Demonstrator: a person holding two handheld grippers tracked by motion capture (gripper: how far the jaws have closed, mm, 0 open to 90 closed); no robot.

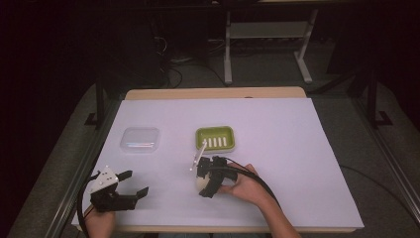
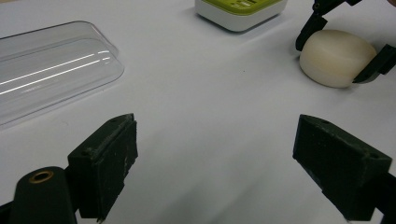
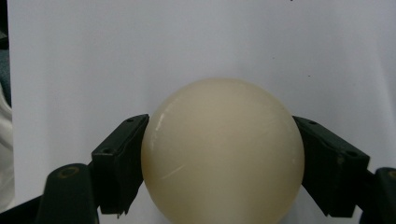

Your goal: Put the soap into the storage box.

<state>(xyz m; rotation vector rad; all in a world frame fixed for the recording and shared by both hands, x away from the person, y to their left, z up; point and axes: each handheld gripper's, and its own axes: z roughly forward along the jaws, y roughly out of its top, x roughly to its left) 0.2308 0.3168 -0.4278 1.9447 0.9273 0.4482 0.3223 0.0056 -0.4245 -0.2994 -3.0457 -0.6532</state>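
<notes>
A cream, rounded bar of soap [image 3: 223, 140] sits between the black jaws of my right gripper [image 3: 223, 172], which is shut on its two sides. In the high view this gripper [image 1: 204, 180] and the soap [image 1: 199, 183] are at the table's front middle, low over the white sheet. In the left gripper view the soap [image 2: 337, 57] looks to rest on the sheet. My left gripper [image 1: 137, 182] stands open and empty at the front left. Its jaws are wide apart [image 2: 215, 158] over bare sheet, short of the soap.
A green-topped white soap dish [image 1: 215, 138] stands just behind the right gripper. A clear plastic lid [image 1: 140, 139] lies to its left, behind the left gripper. A white sheet [image 1: 297, 148] covers the table. A thin white rod [image 1: 198, 156] rises from the right gripper.
</notes>
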